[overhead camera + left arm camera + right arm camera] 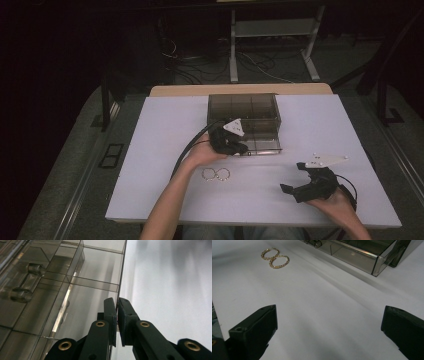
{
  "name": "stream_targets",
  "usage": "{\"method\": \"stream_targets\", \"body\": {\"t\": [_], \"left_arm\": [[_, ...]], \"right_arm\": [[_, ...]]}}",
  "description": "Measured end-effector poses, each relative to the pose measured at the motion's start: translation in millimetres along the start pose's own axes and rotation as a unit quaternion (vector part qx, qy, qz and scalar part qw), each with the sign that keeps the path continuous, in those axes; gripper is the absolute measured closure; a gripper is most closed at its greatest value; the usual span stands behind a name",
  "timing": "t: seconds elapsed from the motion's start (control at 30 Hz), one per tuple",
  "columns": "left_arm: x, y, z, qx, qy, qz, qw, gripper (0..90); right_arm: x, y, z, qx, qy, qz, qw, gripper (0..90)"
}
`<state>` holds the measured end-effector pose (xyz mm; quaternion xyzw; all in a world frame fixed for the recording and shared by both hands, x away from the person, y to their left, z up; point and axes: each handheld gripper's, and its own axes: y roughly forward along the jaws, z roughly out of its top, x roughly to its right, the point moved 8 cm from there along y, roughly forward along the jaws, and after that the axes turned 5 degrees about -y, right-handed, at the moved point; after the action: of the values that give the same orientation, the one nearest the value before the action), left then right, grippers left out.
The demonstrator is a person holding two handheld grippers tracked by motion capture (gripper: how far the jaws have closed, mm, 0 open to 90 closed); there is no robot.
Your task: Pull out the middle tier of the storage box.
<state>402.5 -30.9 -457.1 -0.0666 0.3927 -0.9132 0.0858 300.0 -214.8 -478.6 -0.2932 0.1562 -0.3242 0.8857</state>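
A smoky clear plastic box (pixel 243 112) with inner compartments stands at the table's far middle, its drawer (pixel 262 144) pulled toward me. My left gripper (pixel 236 146) is at the drawer's front left; in the left gripper view the left gripper (pixel 117 315) has its jaws shut on the thin side wall of the drawer (pixel 82 302). A clear handle (pixel 23 282) shows to the left. Two gold hoop earrings (pixel 216 174) lie side by side just in front of my left hand. My right gripper (pixel 295 184) rests open at the front right; the right gripper (pixel 329 322) looks toward the earrings (pixel 275 258) and the box (pixel 362 253).
The white table top (pixel 165 125) has free room at the left and at the far right. Beyond the table's far edge are a white frame (pixel 272 30) and loose cables on the dark floor.
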Motion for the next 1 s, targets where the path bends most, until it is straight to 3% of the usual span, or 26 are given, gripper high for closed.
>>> {"method": "stream_targets", "body": {"t": [0.73,1.0], "left_arm": [[5.2,-0.9,-3.1,-0.004,0.002,-0.007,1.0,84.2],[2.8,-16.7,5.2,0.035,-0.021,0.004,0.9992,76.7]], "right_arm": [[-0.1,0.2,-0.1,-0.001,0.0,-0.001,1.0,0.0],[0.0,0.2,0.0,0.0,0.0,0.0,1.0,0.0]]}}
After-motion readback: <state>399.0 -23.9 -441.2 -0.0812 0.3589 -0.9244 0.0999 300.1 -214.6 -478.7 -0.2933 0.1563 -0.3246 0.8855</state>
